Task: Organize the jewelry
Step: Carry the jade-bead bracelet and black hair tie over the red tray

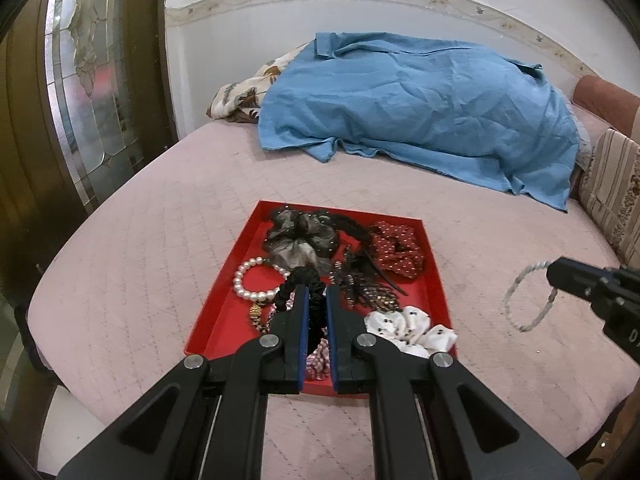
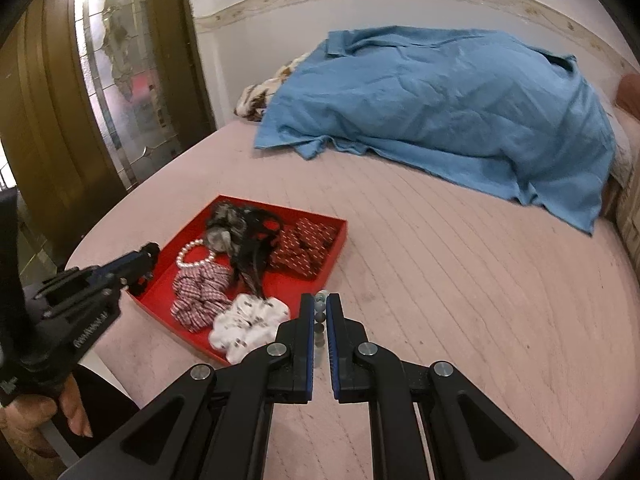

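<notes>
The left gripper (image 1: 318, 294) is clamped on a black scrunchie (image 1: 306, 280) over the red tray (image 1: 208, 332) on the pink bed (image 1: 140, 260). The right gripper (image 2: 320, 304) pinches a pale bead bracelet (image 1: 524, 300), held up just right of the tray.

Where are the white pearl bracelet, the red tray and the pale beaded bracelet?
white pearl bracelet (image 1: 244, 285): left wrist view, left bead arc.
red tray (image 1: 434, 280): left wrist view, right wall.
pale beaded bracelet (image 1: 516, 286): left wrist view, hanging loop's left side.
</notes>
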A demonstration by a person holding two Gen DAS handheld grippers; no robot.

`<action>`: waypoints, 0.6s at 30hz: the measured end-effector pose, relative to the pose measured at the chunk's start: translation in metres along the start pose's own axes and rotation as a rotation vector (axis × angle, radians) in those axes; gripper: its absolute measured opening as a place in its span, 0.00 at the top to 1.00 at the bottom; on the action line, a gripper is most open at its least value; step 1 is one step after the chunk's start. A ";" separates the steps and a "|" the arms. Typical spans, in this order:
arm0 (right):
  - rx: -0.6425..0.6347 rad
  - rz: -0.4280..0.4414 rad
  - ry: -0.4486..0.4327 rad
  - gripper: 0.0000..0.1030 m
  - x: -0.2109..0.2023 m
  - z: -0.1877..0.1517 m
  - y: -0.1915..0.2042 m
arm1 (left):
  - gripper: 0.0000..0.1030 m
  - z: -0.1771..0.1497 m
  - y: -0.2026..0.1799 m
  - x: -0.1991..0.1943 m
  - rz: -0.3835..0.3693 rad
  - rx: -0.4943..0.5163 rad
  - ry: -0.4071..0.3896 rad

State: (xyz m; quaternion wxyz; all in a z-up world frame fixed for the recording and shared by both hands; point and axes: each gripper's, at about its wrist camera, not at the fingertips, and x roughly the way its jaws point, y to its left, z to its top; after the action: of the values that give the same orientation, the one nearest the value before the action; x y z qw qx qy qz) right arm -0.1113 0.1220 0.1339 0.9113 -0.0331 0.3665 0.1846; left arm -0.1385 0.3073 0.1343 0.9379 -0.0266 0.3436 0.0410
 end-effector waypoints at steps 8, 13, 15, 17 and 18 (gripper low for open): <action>-0.051 0.015 0.001 0.93 0.011 0.016 0.025 | 0.92 -0.003 0.012 0.010 0.008 -0.019 0.017; -0.081 0.020 0.012 0.93 0.021 0.020 0.037 | 0.92 -0.004 0.022 0.013 0.008 -0.046 0.023; -0.090 0.022 0.016 0.93 0.024 0.022 0.040 | 0.92 -0.006 0.024 0.014 0.009 -0.053 0.025; -0.097 0.023 0.020 0.93 0.027 0.023 0.042 | 0.92 -0.006 0.027 0.018 0.012 -0.061 0.031; -0.101 0.023 0.023 0.93 0.029 0.023 0.043 | 0.92 -0.006 0.028 0.019 0.013 -0.064 0.033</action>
State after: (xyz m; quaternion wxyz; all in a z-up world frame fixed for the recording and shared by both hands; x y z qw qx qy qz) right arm -0.0924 0.1756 0.1344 0.9021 -0.0768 0.3674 0.2129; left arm -0.1307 0.3358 0.1168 0.9304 -0.0548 0.3579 0.0577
